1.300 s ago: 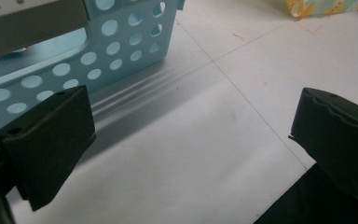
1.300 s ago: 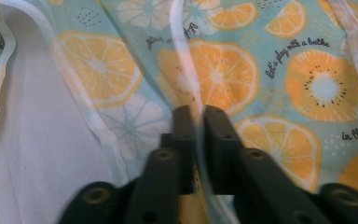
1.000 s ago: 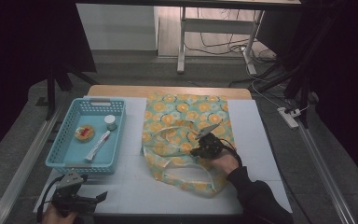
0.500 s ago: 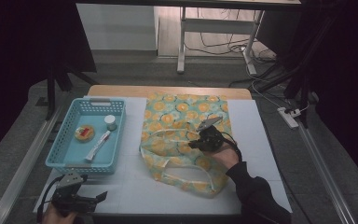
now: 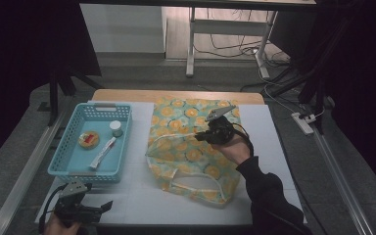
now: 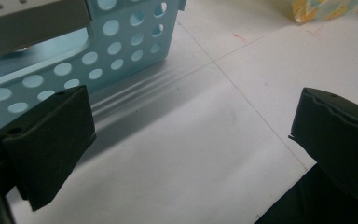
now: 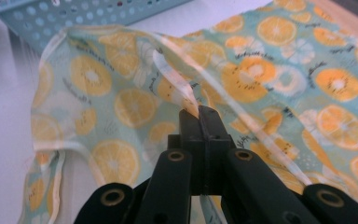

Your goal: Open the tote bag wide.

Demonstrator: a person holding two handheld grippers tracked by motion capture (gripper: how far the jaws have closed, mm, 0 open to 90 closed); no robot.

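bag point(image 5: 191, 142): flat on the white table point(image 5: 274, 147), middle-right, orange-slice print on teal, handle loops trailing toward 6 o'clock, mouth side lifted a bit on the left edge

right gripper point(image 5: 210, 135): over the bag's upper middle, held in a hand point(image 5: 235, 149) coming in from 5 o'clock, grey plate on top tipped toward 1 o'clock

right fingers: pressed together, pinching a pale strap/hem of the bag point(image 7: 186, 100) right at the tips; in the right gripper view the strap rises out of the closed tips toward 11 o'clock, fabric tented up around it

bag vs fingers: strap caught between the tips, rest of the cloth spread beyond and to both sides, nothing else in the pinch

left gripper point(image 5: 100, 209): low at the table's near-left corner, about 7 o'clock from the bag, well apart from it, tips aimed toward 3 o'clock

left fingers point(image 6: 51, 140): spread wide, just bare table between them, pinching nothing

basket point(image 5: 68, 169): light blue, perforated, left of the bag at 9 o'clock; near wall sits just past the left finger in the left gripper view point(image 6: 98, 51)

in the basket: round orange-red thing point(image 5: 88, 139), small white-capped jar point(image 5: 116, 128), long white tube point(image 5: 103, 152) lying diagonal

bag corner point(image 6: 326, 9): peeks in at 1 o'clock of the left gripper view, far from those fingers
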